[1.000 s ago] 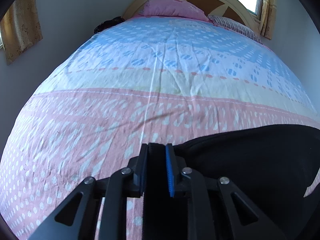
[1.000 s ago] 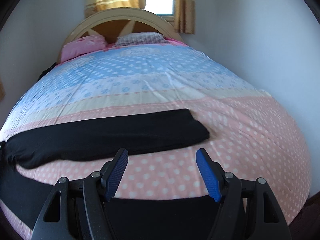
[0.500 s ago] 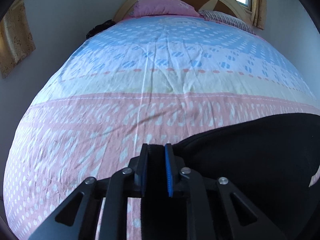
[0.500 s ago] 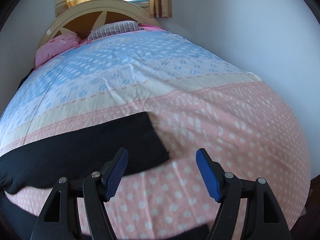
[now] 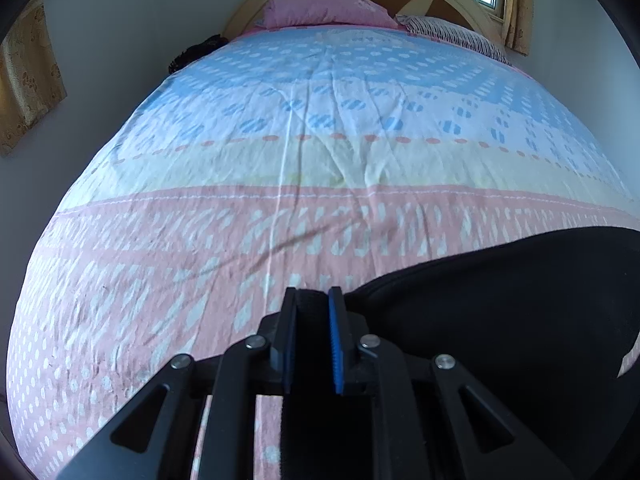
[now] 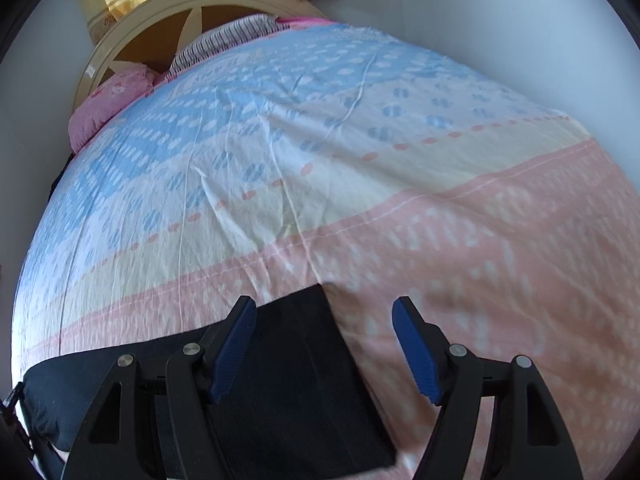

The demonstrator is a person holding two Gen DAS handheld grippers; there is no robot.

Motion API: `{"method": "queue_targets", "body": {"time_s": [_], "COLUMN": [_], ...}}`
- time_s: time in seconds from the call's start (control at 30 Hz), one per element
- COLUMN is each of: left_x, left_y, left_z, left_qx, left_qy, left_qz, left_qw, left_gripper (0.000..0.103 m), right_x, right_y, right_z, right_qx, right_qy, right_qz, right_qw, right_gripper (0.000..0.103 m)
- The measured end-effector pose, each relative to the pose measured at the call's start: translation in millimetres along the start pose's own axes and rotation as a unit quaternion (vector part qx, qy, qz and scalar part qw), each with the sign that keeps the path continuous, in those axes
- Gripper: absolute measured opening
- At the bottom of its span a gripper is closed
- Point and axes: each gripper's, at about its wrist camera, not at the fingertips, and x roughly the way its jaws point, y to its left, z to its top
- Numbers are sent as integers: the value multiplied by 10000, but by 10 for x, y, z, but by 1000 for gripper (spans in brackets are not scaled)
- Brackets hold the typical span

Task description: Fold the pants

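While the left tongs [image 5: 312,300] were clamped nearly shut on a fold of the black pants [image 5: 500,300], the right tongs [image 6: 324,320] were held wide open and empty just above the hem end of a leg [image 6: 296,360]. For the fold to be done well, it was judged that the right tongs should be lowered squarely over that hem edge and both layers taken together, with the held end kept low so the cloth is not dragged across the bed [image 6: 360,140]. The pants were seen lying on the pink dotted band of the bedsheet, near the foot of the bed, stretched out lengthwise, dark, matte and mostly flat, with a straight-cut hem.
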Motion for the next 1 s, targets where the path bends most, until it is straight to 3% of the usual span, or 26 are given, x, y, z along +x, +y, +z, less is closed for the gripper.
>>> {"method": "queue_targets", "body": {"time_s": [0.13,0.17,0.2,0.27,0.33,0.43,0.63,0.77,1.0], "left_x": [3,5,8,9,8,-43,-479,-695,-1021], "left_y": [-6,9,24,43,45,42,182,268,319], "left_z": [15,16,20,28,39,47,22,-50,-281], "left_qx": [44,24,-18,-65,-50,-66,-339,-467,-690], "left_qy": [31,41,65,86,71,-48,-801,-1036,-1480], "left_qz": [-62,-101,-126,-180,-215,-256,-623,-869,-1332], "left_qw": [10000,9999,9999,9998,9997,9996,9943,9897,9776], "left_gripper": [15,15,15,15,15,13,13,13,12], "right_x": [259,272,284,314,272,89,-501,-871,-1368], "right_y": [62,88,118,152,173,242,139,34,-156], "right_z": [-1,-14,-18,-18,-21,-59,-186,-375,-796], "right_qx": [-23,-93,-168,-231,-240,-468,-538,-604,-644], "right_qy": [323,299,290,373,352,59,-703,-1079,-1389], "right_qz": [181,176,195,301,451,466,801,1021,1244], "right_qw": [9993,9994,9992,9986,9981,9978,9928,9871,9803], "right_gripper": [72,67,47,17,9,9,8,8,8]}}
